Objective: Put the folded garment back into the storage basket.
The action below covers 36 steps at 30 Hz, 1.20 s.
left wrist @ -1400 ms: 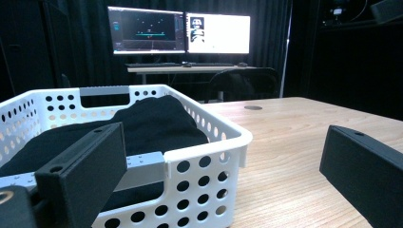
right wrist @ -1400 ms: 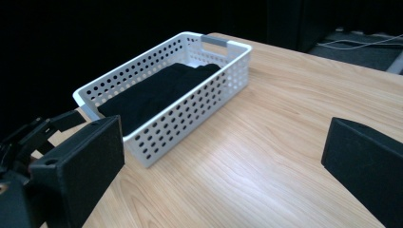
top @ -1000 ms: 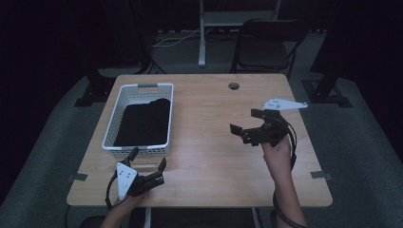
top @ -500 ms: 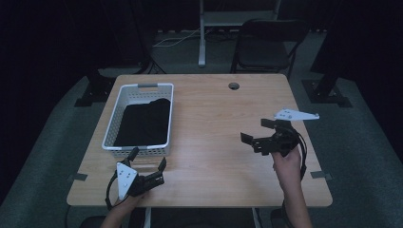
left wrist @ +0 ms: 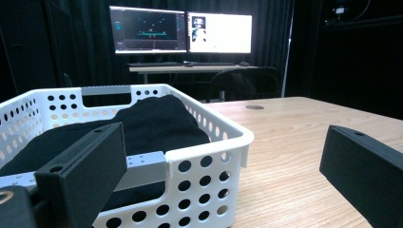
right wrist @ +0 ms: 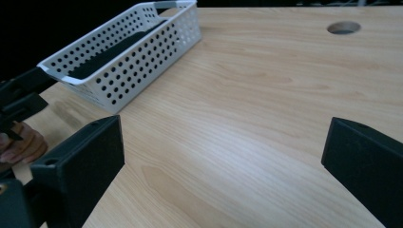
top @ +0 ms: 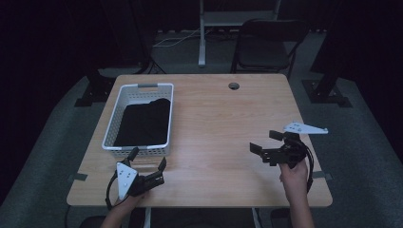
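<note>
My left claw (top: 148, 167) spread, empty, near bench's front-left corner | soft black folded cloth (top: 142, 122) lying in white perforated plastic basket (top: 110, 128) along left edge: light, limp, pinch a raised fold | my right claw (top: 266, 144) spread, empty, near right edge

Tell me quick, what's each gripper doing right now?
Left gripper: open, holding nothing, near the basket.
Right gripper: open, holding nothing, above the table.

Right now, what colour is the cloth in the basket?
Black cloth, clearest in the left gripper view; basket is white.
</note>
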{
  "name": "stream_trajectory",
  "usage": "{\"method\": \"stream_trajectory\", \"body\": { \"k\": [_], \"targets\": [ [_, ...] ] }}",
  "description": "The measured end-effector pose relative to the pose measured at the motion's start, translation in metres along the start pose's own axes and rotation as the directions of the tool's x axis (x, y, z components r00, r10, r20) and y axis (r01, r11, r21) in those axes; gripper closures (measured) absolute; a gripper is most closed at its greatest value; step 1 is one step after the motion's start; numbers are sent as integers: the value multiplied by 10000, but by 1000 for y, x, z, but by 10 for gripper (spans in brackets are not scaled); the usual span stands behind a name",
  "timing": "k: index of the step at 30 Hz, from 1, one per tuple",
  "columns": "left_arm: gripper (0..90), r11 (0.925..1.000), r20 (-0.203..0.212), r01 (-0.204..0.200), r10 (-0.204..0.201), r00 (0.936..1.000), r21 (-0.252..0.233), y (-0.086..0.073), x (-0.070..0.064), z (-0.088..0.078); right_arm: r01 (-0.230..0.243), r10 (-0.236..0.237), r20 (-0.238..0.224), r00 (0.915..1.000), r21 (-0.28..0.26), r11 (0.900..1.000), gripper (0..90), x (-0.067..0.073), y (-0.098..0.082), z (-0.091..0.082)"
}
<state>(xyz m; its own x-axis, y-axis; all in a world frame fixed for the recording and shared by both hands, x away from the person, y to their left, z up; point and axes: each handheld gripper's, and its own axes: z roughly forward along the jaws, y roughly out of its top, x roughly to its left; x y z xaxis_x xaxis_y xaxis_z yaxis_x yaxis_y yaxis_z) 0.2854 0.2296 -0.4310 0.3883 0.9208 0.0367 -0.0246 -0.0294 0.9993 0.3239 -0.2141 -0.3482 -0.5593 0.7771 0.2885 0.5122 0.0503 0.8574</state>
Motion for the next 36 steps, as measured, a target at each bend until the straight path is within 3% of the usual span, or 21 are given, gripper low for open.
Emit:
{"method": "stream_trajectory", "body": {
  "k": [13, 36],
  "targets": [
    [29, 10000, -54, -2, 2, 10000, 3, 0, 0, 0, -578, 596, 571, 9966, -316, 9978, 7, -15, -37, -15],
    [29, 10000, -63, 11, -11, 10000, -28, 0, 0, 0, -1030, 1085, 1209, 9867, -508, 9934, 7, -30, -80, -15]
  ]
}}
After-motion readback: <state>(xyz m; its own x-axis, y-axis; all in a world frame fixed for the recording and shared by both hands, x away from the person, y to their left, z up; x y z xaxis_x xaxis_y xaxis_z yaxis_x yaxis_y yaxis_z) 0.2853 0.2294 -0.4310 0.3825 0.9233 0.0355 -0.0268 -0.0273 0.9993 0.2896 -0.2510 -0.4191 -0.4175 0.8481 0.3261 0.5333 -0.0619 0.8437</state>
